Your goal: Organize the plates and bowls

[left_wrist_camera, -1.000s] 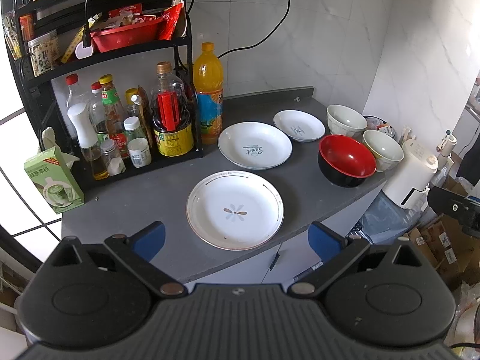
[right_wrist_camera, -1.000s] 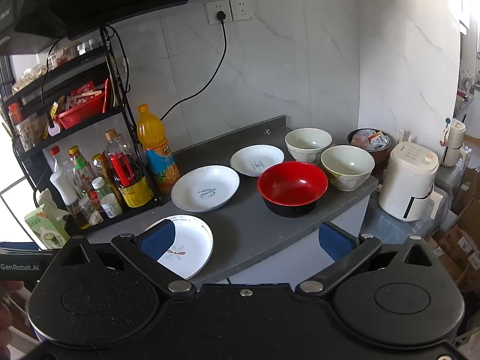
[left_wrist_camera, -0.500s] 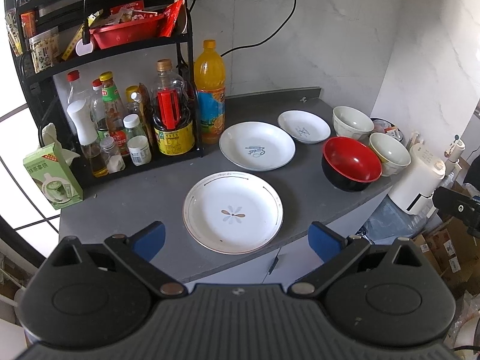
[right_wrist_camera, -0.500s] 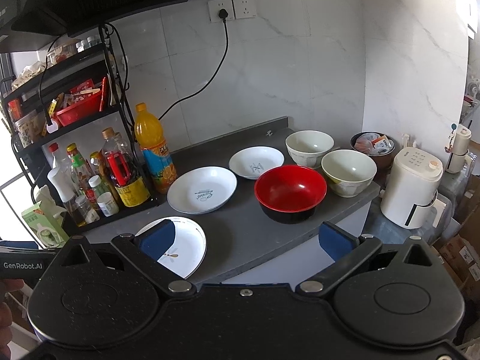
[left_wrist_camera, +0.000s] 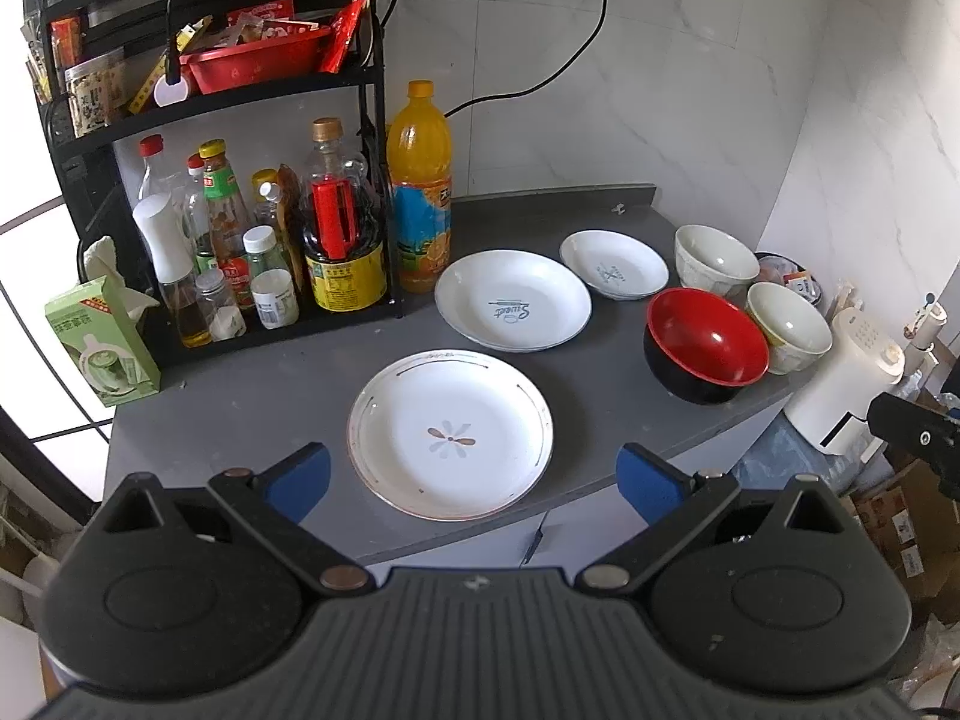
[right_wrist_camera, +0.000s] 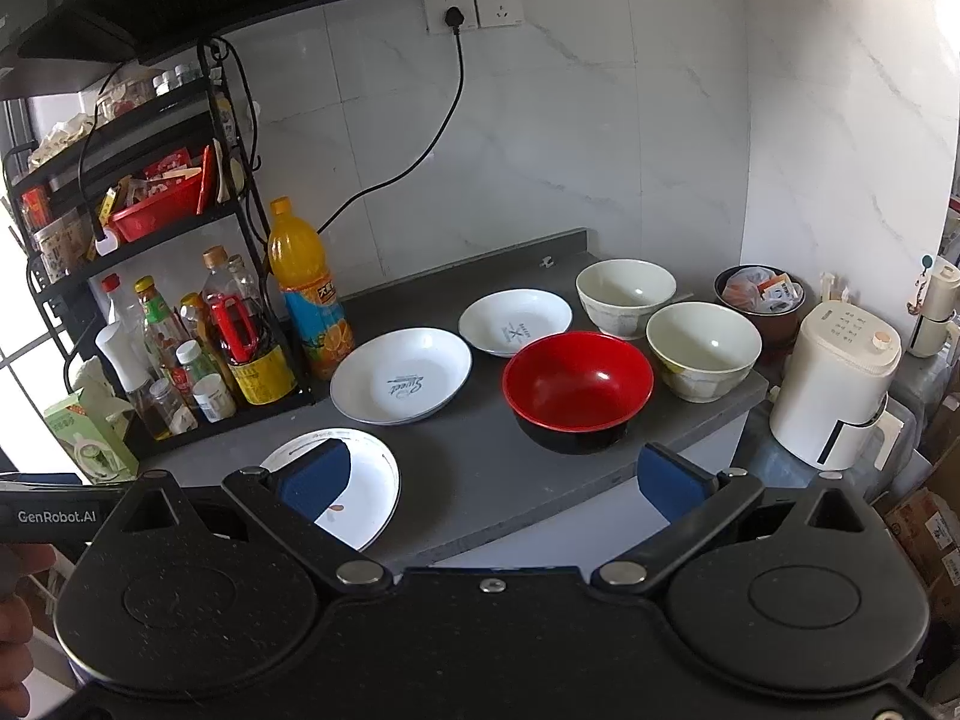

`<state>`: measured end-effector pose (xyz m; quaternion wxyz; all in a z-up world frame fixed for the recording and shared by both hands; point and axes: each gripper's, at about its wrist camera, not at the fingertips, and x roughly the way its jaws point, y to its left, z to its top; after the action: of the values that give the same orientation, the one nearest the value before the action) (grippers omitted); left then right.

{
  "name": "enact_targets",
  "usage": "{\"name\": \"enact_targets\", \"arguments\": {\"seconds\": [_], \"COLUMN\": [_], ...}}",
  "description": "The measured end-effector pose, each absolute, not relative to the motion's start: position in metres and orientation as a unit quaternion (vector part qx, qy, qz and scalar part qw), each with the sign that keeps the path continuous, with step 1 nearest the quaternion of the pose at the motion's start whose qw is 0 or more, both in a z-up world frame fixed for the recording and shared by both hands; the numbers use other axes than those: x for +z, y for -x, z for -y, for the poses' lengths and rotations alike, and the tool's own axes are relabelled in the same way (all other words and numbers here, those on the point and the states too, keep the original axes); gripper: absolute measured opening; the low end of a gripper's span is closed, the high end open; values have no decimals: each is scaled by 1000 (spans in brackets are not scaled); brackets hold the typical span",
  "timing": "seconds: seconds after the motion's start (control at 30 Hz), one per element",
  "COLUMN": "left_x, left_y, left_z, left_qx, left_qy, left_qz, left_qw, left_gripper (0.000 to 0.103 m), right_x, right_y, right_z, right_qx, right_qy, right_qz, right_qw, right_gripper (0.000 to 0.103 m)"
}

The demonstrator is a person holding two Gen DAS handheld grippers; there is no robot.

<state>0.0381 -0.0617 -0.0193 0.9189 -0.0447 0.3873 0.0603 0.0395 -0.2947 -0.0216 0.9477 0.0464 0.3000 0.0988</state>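
Six dishes lie apart on the grey surface (left_wrist_camera: 252, 396), none stacked yet.

Largest is the flower plate (left_wrist_camera: 450, 432), at 6 o'clock on the surface by its front edge, just ahead of the left gripper (left_wrist_camera: 474, 474). It looks like glazed ceramic: stiff, fairly heavy, slick and breakable. Its rim lies low, so a finger probably has to slide under the near lip and pinch the rim there.

The script plate (left_wrist_camera: 513, 309) sits at 12 o'clock from it, near the orange bottle (left_wrist_camera: 418, 186). It is deeper, with a raised rim that should be easier to catch.

The red bowl (right_wrist_camera: 577, 387), black outside, sits at 3 o'clock near the front edge. It may be lacquered plastic or melamine, so likely lighter and very slippery; grip across the wall at the rim.

Two cream bowls follow: one (right_wrist_camera: 702, 351) at the right edge, one (right_wrist_camera: 626, 297) behind it toward the wall. Both look thick, heavy and chippable, and their upright walls suit a rim pinch.

Smallest is the saucer (right_wrist_camera: 515, 322), at 1 o'clock, between the script plate and the back bowl; light, shallow, easily skidded.

Both the left and the right gripper (right_wrist_camera: 501, 480) hang spread wide, empty, short of the surface.
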Motion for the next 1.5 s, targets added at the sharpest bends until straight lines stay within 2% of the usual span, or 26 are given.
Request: {"name": "enact_targets", "arguments": {"seconds": [0.67, 1.17, 1.27, 1.37, 1.5], "left_x": [-21, -33, -37, -42, -51], "left_y": [-63, -168, -201, -229, -264], "left_z": [88, 147, 157, 168, 177], "left_qx": [84, 3, -23, -57, -95], "left_qy": [51, 22, 9, -6, -13], "left_qz": [-399, -383, -384, -380, -379], "left_qw": [912, 924, 923, 923, 920], "left_gripper": [101, 100, 100, 99, 98], "right_x": [-32, -50, -59, -68, -80], "right_y": [-74, -146, -165, -180, -200], "right_z": [333, 384, 386, 389, 390], "right_qx": [113, 31, 9, -11, -42], "right_qy": [-53, -84, -91, -95, -96], "right_qz": [-318, -317, -307, -310, -305], "right_qw": [940, 944, 947, 946, 947], "right_gripper": [103, 102, 97, 96, 89]}}
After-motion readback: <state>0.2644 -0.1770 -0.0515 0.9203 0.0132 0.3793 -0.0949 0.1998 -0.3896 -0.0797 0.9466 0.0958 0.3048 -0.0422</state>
